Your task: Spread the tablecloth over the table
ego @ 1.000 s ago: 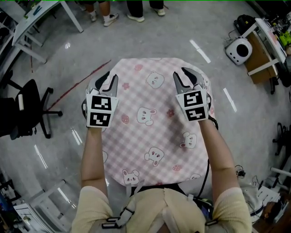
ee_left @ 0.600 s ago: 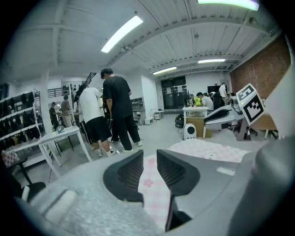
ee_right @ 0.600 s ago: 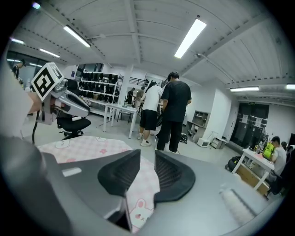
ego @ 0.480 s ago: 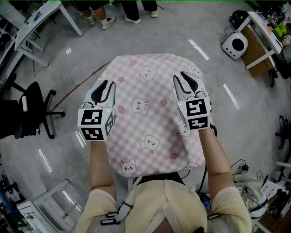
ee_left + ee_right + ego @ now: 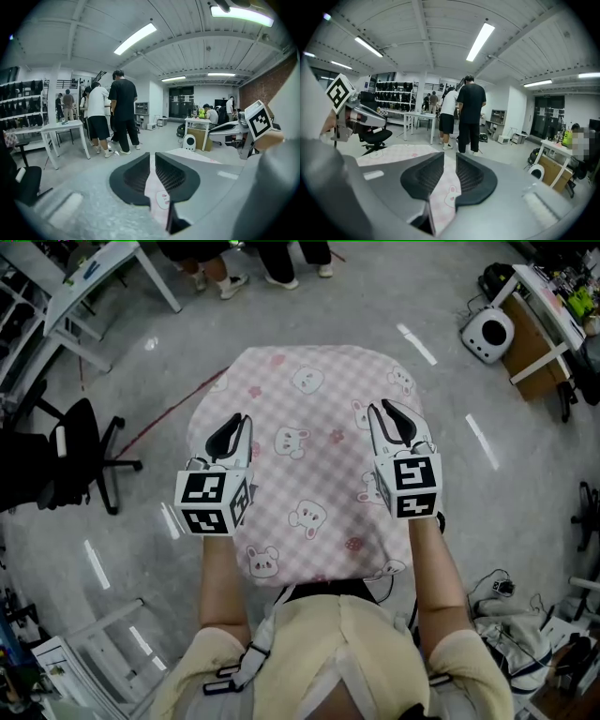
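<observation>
A pink checked tablecloth (image 5: 309, 474) with bear and rabbit prints lies over the table below me. My left gripper (image 5: 232, 427) is at its left edge and my right gripper (image 5: 389, 413) at its right edge, both pointing away from me. In the left gripper view the jaws (image 5: 152, 159) are closing on a fold of the cloth (image 5: 157, 197) that runs between the pads. The right gripper view shows the same: the jaws (image 5: 450, 159) are closing with a strip of cloth (image 5: 443, 197) pinched between them. The tabletop itself is hidden under the cloth.
A black office chair (image 5: 80, 460) stands on the floor at the left, a white table (image 5: 94, 268) at the top left. At the right are a white round device (image 5: 487, 334) and a desk (image 5: 544, 315). People (image 5: 122, 112) stand beyond the table.
Both grippers have drawn back toward me and risen, each with a cloth edge. Their jaws have narrowed onto the fabric. The left gripper has rolled.
</observation>
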{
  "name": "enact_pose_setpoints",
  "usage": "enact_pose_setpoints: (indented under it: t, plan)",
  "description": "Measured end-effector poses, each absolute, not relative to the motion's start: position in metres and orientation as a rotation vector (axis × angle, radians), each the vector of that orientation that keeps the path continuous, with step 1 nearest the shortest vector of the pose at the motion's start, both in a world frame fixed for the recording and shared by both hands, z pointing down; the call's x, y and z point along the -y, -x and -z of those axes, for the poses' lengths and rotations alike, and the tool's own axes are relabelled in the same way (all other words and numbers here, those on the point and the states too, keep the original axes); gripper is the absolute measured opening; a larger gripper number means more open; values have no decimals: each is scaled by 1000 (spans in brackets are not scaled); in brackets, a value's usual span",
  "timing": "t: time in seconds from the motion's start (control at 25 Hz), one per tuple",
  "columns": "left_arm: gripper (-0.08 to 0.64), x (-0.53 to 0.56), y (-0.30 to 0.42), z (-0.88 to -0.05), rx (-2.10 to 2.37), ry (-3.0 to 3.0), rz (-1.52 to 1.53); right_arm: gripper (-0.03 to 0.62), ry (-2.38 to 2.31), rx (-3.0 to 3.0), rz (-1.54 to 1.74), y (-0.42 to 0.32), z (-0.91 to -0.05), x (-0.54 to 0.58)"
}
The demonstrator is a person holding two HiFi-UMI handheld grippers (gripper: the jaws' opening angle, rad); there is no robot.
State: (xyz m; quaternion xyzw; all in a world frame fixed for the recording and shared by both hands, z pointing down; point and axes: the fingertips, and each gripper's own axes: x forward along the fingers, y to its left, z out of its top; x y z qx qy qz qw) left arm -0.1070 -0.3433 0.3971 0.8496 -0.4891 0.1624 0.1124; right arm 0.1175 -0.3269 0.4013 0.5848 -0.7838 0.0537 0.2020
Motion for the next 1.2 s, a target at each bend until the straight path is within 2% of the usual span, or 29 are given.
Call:
enact_pose_setpoints:
  t: [0.04,0.44,0.8,1.2]
  plan:
    - [26,339,108,-399,1435,-2487,-486,86,-1630,2187,-154,-118,-402,322]
    - [23,299,117,-420,1416,-2434,-536,66,-1631,2179,-242,-124,-417,281]
    - [5,264,115,-438,1390,-2399,-592,5,-1630,2150,-305,-135,-438,244]
    - [5,240,95,-452,1310,-2408,-645,5,-1617,2158,-415,-135,-464,221]
